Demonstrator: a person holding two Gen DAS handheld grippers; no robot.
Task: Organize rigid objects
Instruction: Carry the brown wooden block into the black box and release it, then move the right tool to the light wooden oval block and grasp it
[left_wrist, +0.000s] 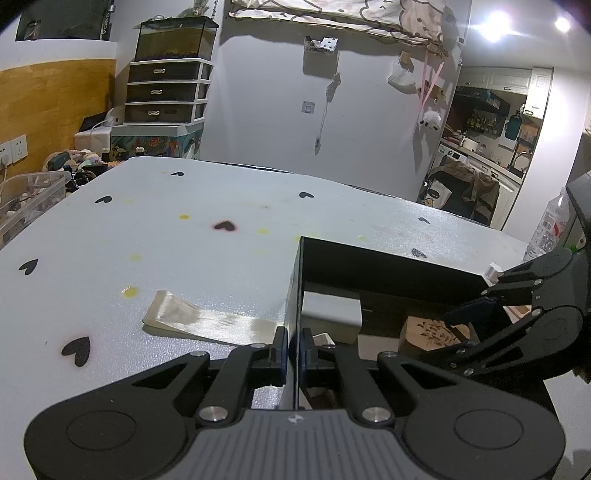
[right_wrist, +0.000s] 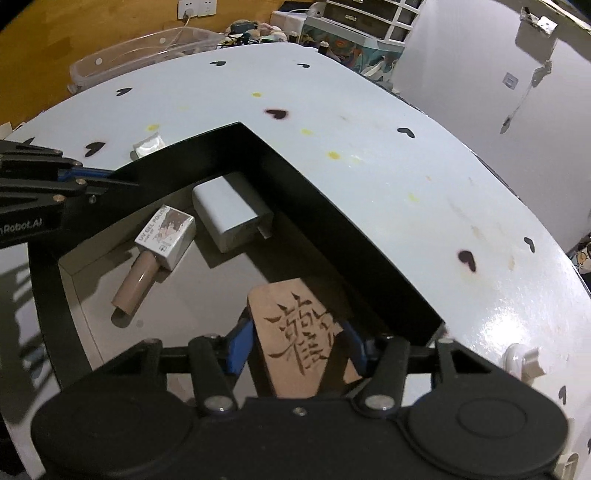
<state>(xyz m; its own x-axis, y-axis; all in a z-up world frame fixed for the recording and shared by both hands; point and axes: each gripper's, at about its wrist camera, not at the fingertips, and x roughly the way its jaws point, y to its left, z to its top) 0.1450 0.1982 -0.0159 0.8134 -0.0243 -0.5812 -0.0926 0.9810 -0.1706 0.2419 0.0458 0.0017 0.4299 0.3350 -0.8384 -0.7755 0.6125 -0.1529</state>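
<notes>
The left gripper (left_wrist: 293, 349) has its fingers clamped on the thin left wall of the open black rectangular box (right_wrist: 295, 173), steadying it on the pale surface (right_wrist: 388, 155) printed with dark hearts. Inside the box, the right gripper (right_wrist: 295, 350) sits low with the flat wooden block carved with dark characters (right_wrist: 299, 339) between its blue-padded fingers (right_wrist: 238, 350). The left pad looks set against the block's edge; the right pad is partly hidden, so whether the block is squeezed or already let go cannot be told.

The block lies near the box's right wall, seemingly resting on the floor of the box. Further in are a grey rectangular power adapter (right_wrist: 231, 212) in the far corner and a beige nail-polish bottle with a white square printed cap (right_wrist: 155, 254) lying on its side.

The block looks stiff, light and fairly grippy, with nothing to crush. Its narrow side edges are the sensible place to pinch, since its flat carved face offers no purchase from above. A cream folded strip of tape-like material (left_wrist: 192, 321) lies outside the box on the surface.
</notes>
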